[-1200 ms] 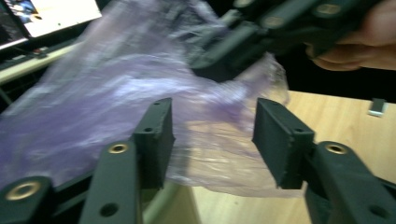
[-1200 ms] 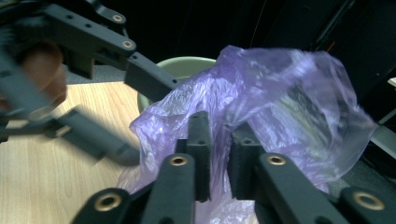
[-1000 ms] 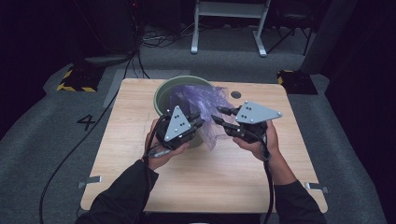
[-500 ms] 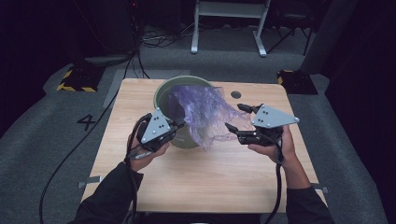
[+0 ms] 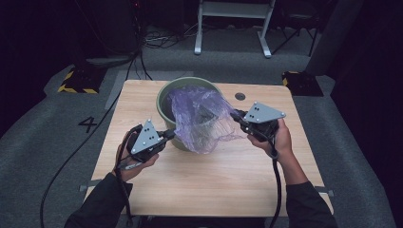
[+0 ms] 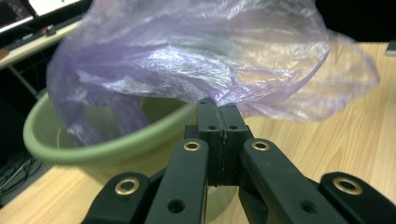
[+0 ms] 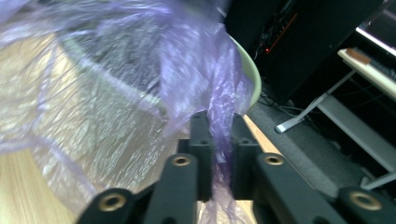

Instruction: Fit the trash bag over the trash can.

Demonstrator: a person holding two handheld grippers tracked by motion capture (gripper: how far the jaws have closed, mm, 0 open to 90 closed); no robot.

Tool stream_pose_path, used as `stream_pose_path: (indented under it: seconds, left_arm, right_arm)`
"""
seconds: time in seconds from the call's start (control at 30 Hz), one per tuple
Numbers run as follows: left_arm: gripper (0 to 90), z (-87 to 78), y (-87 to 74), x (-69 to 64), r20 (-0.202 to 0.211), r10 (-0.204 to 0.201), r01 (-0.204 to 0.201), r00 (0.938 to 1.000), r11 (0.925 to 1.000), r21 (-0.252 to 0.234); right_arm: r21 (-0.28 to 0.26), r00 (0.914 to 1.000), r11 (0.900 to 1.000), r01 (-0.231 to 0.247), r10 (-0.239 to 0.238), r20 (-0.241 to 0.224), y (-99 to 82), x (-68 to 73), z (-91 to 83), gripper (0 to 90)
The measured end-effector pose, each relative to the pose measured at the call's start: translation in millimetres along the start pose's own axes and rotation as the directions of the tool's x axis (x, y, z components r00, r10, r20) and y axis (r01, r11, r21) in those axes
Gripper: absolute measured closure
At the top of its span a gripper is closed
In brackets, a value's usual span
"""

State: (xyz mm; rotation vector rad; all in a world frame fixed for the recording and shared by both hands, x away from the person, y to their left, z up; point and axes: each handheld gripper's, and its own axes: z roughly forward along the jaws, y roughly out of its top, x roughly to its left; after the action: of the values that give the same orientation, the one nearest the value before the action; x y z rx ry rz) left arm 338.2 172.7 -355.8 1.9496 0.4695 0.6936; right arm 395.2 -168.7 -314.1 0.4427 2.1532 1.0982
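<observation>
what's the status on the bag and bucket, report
Left tool and right tool shut on purple bag. Bag stretched over green bucket. Nothing in the way.

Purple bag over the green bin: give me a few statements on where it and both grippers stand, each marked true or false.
1. The left gripper is shut on the purple bag. True.
2. The right gripper hangs open, clear of the bag. False: bag film is pinched between its jaws.
3. The bag is stretched between the two grippers. True.
4. The green bin lies tipped on its side. False: it stands upright on the wooden table.
</observation>
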Motion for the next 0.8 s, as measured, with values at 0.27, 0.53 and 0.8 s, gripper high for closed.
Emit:
stream_pose_path:
  seconds: [0.27, 0.53, 0.8]
  left_arm:
    - [89.6, -3.8, -24.4, 10.4, -0.024, -0.044, 0.045, 0.9987, 0.9980, 0.043]
    - [88.0, 2.0, -50.8, 19.6, -0.028, -0.081, 0.083, 0.9963, 0.9928, 0.086]
    - [45.7, -1.4, -66.2, 30.2, -0.017, -0.121, 0.123, 0.9925, 0.9872, 0.102]
  right_arm:
    - [0.007, 0.9963, 0.9963, -0.086, 0.086, -0.002, -0.8, -12.0, 12.8, 89.5]
    - [-0.001, 0.9941, 0.9945, -0.105, 0.105, 0.027, -8.8, -15.4, 23.6, 89.8]
    - [-0.034, 0.9927, 0.9925, -0.118, 0.119, 0.024, -13.6, -13.5, 24.6, 89.8]
